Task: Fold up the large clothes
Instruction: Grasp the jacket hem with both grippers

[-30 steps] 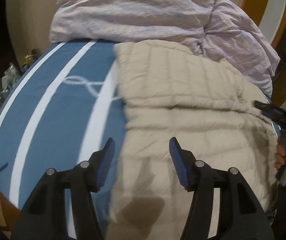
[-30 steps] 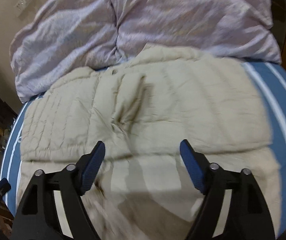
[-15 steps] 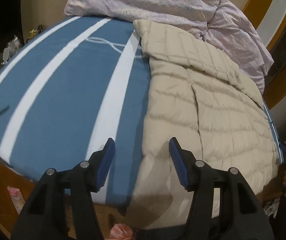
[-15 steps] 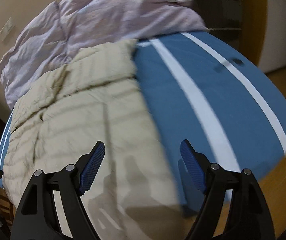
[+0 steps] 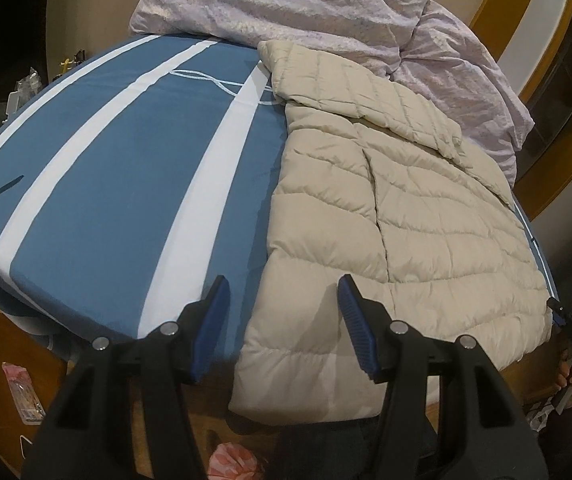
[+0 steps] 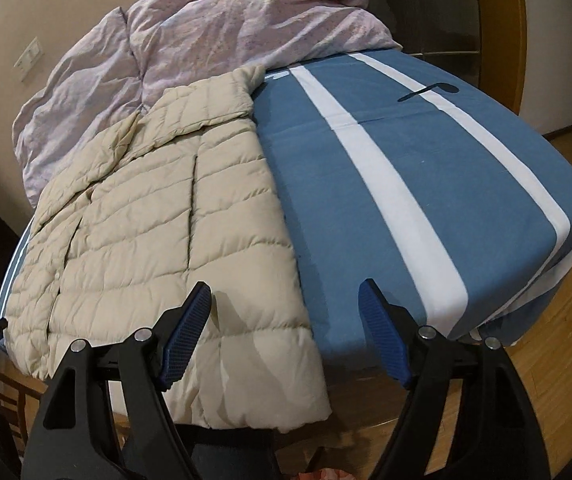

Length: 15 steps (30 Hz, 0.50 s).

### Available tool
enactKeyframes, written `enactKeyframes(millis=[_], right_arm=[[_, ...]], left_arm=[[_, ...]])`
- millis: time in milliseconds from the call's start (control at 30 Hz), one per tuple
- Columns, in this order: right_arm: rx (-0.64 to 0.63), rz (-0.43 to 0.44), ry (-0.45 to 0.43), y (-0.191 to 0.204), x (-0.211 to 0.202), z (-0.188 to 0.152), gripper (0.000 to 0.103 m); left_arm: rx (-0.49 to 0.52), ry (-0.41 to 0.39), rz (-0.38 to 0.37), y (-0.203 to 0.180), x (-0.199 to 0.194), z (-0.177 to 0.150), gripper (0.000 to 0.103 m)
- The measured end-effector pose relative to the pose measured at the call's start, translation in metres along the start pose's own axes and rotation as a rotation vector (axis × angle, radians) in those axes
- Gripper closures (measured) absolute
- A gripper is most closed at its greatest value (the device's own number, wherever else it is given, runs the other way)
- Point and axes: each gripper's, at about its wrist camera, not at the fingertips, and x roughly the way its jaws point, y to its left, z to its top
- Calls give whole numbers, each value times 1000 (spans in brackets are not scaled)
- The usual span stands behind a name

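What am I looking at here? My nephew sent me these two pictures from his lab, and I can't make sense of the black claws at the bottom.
The claws are two hand-held grippers, one in each of a person's hands, each with a camera looking along its fingers. One picture is from the left gripper, the other from the right gripper. Both look down at a bed with a blue striped sheet, a beige puffer jacket spread on it, and a lilac duvet behind. Neither gripper holds anything; the right one's jaws are closing, with the jacket's hem corner below them.

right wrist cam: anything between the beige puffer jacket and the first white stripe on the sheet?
Nothing. In the right wrist view, only bare blue sheet lies between the beige puffer jacket and the nearest white stripe.
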Motion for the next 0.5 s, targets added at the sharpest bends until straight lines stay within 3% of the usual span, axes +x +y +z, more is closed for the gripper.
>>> enactKeyframes(millis=[333, 500], right_arm=[[-69, 34, -20, 12, -1, -17, 39], [-144, 47, -46, 28, -1, -28, 39]], left_arm=[[16, -29, -11, -6, -4, -11, 57], [22, -48, -24, -12, -8, -21, 58]])
